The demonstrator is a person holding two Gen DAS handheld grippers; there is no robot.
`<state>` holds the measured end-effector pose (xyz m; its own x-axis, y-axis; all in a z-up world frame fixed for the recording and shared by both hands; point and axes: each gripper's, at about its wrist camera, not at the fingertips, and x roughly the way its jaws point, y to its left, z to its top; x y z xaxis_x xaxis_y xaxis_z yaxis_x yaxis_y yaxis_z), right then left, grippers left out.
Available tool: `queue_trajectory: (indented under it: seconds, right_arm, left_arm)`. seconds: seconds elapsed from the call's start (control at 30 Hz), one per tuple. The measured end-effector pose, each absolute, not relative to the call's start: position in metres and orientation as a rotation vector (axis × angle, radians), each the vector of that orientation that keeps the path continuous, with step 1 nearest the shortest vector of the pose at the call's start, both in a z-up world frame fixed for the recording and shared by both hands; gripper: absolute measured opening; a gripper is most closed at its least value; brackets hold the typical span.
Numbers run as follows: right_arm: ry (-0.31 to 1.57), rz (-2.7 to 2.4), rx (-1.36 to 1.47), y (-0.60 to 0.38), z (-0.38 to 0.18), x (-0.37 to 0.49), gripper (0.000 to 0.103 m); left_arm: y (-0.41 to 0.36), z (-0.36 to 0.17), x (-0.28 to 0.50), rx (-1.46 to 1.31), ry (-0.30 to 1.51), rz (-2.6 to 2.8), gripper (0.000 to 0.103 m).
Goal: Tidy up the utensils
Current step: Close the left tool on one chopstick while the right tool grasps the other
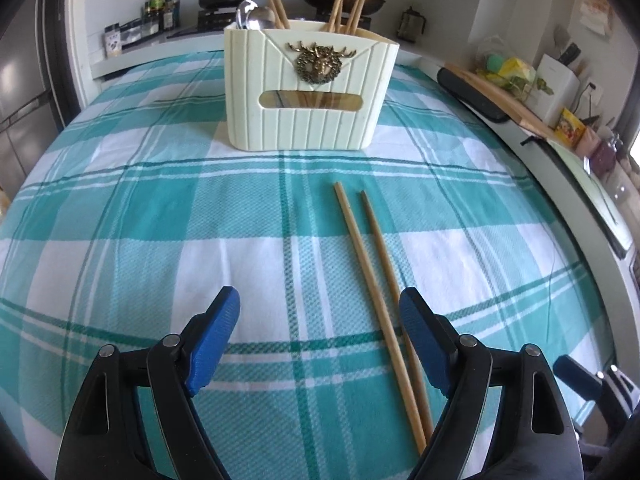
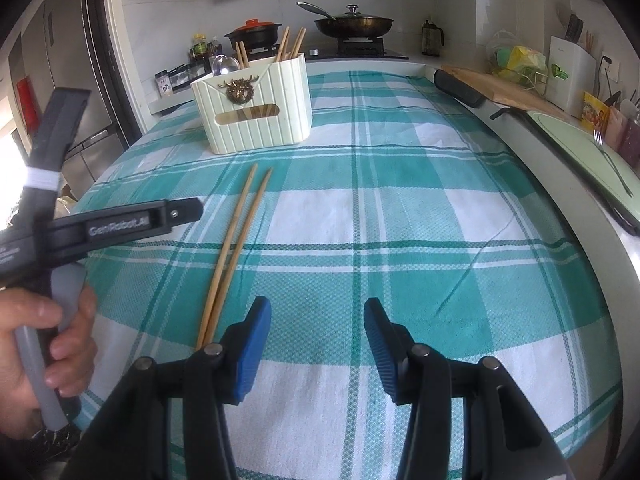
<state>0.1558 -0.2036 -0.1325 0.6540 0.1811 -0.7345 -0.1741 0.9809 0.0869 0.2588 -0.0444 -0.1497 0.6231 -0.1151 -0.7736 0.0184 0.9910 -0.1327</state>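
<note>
Left wrist view: the left claw [image 1: 320,312] is held wide open and empty just above the bench, with the near ends of two loose chopsticks [image 1: 374,276] lying between its fingers, close to the right-hand pad. In the right wrist view, the right claw [image 2: 318,328] is likewise spread open and empty, and the same chopsticks [image 2: 234,248] are seen just to its left, outside the gap.

Picking up this pair appears to be the step in hand. A clean grasp would be helped if the sticks were centred between the pads and pinched together near their thick ends, since thin round wood on cloth could roll or scissor apart.

Beyond the sticks stands a cream utensil holder [image 1: 308,96], upright, with chopsticks and a spoon [image 1: 252,16] already placed in it.

The bench is covered by a teal and white checked cloth [image 1: 160,208]. Farther back, a stove with a pan [image 2: 352,24] and a pot [image 2: 254,32], bottles and a fridge can be made out.
</note>
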Motion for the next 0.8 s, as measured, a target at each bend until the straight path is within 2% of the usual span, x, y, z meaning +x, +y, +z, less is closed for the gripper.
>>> queue_trajectory:
  seconds: [0.47, 0.8]
  right_arm:
    - [0.839, 0.178, 0.053, -0.222, -0.133, 0.153, 0.049]
    - [0.86, 0.206, 0.018, -0.211, -0.133, 0.161, 0.049]
  left_arm:
    - [-0.063, -0.173, 0.273, 0.038, 0.93, -0.026, 0.085]
    - [-0.028, -0.173, 0.247, 0.009, 0.948, -0.02, 0.085]
